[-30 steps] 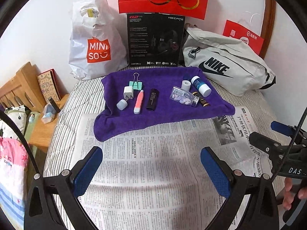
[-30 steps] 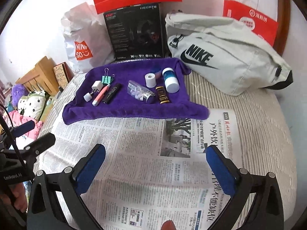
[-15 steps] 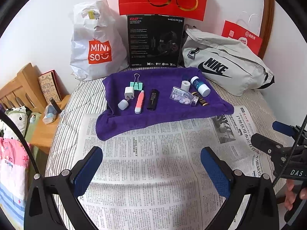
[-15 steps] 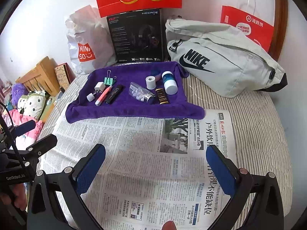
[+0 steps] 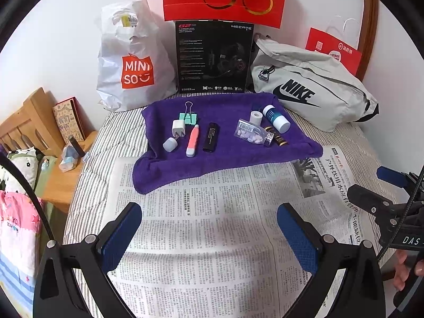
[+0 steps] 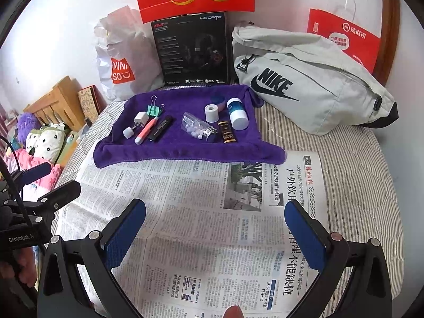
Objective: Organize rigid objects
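Note:
A purple towel (image 5: 228,156) (image 6: 185,148) lies at the far end of the bed. On it rest a green binder clip (image 5: 188,118), a white charger plug (image 5: 178,128), a small white cap (image 5: 169,144), a pink pen-shaped tool (image 5: 192,141), a black lighter-like stick (image 5: 211,137), a clear pill bottle (image 5: 253,133) (image 6: 197,127), a white tape roll (image 5: 256,116), a blue-and-white bottle (image 5: 277,118) (image 6: 237,113) and a small dark vial (image 6: 226,132). My left gripper (image 5: 209,225) and right gripper (image 6: 214,221) both stand open over the newspaper, well short of the towel.
Newspaper (image 5: 212,238) covers the near bed. Behind the towel stand a white Miniso bag (image 5: 132,61), a black headset box (image 5: 213,57) and a grey Nike bag (image 5: 312,92). A wooden bedside shelf (image 5: 61,175) sits left. The right gripper (image 5: 392,206) shows at right.
Both grippers have drawn slightly back and tilted, so the towel and its objects sit a little lower and farther in view. Nothing on the towel has moved.

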Demonstrator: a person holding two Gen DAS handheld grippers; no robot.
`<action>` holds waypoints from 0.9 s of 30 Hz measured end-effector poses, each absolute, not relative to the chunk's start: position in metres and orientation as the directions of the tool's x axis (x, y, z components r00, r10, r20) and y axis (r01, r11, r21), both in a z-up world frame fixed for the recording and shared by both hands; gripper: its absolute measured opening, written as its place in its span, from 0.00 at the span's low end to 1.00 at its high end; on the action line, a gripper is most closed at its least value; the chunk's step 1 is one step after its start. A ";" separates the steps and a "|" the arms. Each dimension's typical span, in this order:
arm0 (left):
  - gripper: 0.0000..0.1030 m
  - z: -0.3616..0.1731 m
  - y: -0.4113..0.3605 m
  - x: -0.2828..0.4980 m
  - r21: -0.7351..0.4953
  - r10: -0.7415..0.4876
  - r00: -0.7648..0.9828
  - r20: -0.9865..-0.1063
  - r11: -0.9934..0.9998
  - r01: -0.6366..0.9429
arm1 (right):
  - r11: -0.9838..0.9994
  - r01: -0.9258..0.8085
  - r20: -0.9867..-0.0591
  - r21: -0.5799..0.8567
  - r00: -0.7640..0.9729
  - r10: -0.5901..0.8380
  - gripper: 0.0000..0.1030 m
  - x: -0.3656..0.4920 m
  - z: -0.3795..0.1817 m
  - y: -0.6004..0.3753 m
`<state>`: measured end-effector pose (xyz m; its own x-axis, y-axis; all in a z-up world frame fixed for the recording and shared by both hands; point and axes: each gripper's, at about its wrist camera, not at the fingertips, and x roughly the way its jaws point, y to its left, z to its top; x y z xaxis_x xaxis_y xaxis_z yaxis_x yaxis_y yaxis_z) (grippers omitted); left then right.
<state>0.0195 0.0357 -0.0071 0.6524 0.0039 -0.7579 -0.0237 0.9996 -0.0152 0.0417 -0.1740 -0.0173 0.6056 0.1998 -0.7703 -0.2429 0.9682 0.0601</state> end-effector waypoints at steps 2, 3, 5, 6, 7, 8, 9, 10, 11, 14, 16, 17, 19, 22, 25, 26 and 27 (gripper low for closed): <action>1.00 -0.007 0.036 0.019 -0.015 0.005 0.653 -0.758 1.000 -0.025 | 0.968 -0.244 -0.769 0.059 0.607 0.200 1.00 0.041 -0.016 -0.174; 1.00 -0.007 0.036 0.019 -0.016 0.003 0.653 -0.758 1.000 -0.023 | 0.968 -0.244 -0.769 0.059 0.607 0.200 1.00 0.041 -0.016 -0.174; 1.00 -0.006 0.036 0.019 -0.015 0.002 0.654 -0.757 1.000 -0.020 | 0.968 -0.244 -0.768 0.061 0.608 0.201 1.00 0.041 -0.015 -0.174; 1.00 -0.007 0.036 0.019 -0.014 0.002 0.654 -0.757 1.000 -0.020 | 0.968 -0.244 -0.769 0.061 0.607 0.202 1.00 0.041 -0.015 -0.173; 1.00 -0.007 0.035 0.019 -0.014 0.003 0.653 -0.757 1.000 -0.022 | 0.968 -0.244 -0.768 0.060 0.608 0.201 1.00 0.041 -0.015 -0.174; 1.00 -0.007 0.036 0.018 -0.015 0.003 0.652 -0.758 1.000 -0.022 | 0.968 -0.244 -0.768 0.060 0.609 0.200 1.00 0.041 -0.015 -0.174; 1.00 -0.006 0.036 0.019 -0.019 0.000 0.653 -0.757 1.000 -0.022 | 0.968 -0.243 -0.768 0.061 0.608 0.201 1.00 0.041 -0.015 -0.174; 1.00 -0.006 0.036 0.019 -0.023 -0.004 0.655 -0.756 1.000 -0.020 | 0.968 -0.243 -0.768 0.062 0.608 0.202 1.00 0.041 -0.015 -0.174; 1.00 -0.007 0.036 0.019 -0.032 -0.014 0.654 -0.756 0.999 -0.016 | 0.968 -0.243 -0.768 0.062 0.608 0.202 1.00 0.041 -0.015 -0.174; 1.00 -0.007 0.035 0.018 -0.035 -0.019 0.653 -0.757 0.999 -0.012 | 0.969 -0.240 -0.767 0.063 0.610 0.201 1.00 0.041 -0.015 -0.175; 1.00 -0.006 0.035 0.018 -0.033 -0.017 0.653 -0.757 0.999 -0.012 | 0.969 -0.239 -0.766 0.062 0.611 0.200 1.00 0.041 -0.014 -0.175; 1.00 -0.006 0.035 0.018 -0.033 -0.017 0.652 -0.758 0.999 -0.012 | 0.969 -0.239 -0.766 0.063 0.611 0.200 1.00 0.041 -0.014 -0.176; 1.00 -0.006 0.035 0.018 -0.033 -0.015 0.653 -0.757 0.999 -0.015 | 0.969 -0.239 -0.766 0.062 0.611 0.199 1.00 0.041 -0.014 -0.176; 1.00 -0.006 0.035 0.018 -0.033 -0.015 0.653 -0.757 0.999 -0.014 | 0.969 -0.239 -0.765 0.062 0.612 0.200 1.00 0.040 -0.014 -0.177; 1.00 -0.006 0.035 0.018 -0.033 -0.017 0.652 -0.758 0.999 -0.013 | 0.969 -0.238 -0.765 0.061 0.613 0.199 1.00 0.039 -0.014 -0.177; 1.00 -0.007 0.035 0.018 -0.035 -0.018 0.651 -0.759 0.999 -0.013 | 0.969 -0.238 -0.764 0.061 0.613 0.199 1.00 0.039 -0.014 -0.177; 1.00 -0.007 0.035 0.018 -0.035 -0.018 0.650 -0.759 0.999 -0.013 | 0.969 -0.238 -0.765 0.061 0.613 0.199 1.00 0.039 -0.014 -0.177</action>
<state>0.0183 0.0350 -0.0066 0.6503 -0.0182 -0.7595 -0.0125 0.9993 -0.0347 0.0389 -0.1774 -0.0138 0.6128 0.1989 -0.7648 -0.2384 0.9692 0.0611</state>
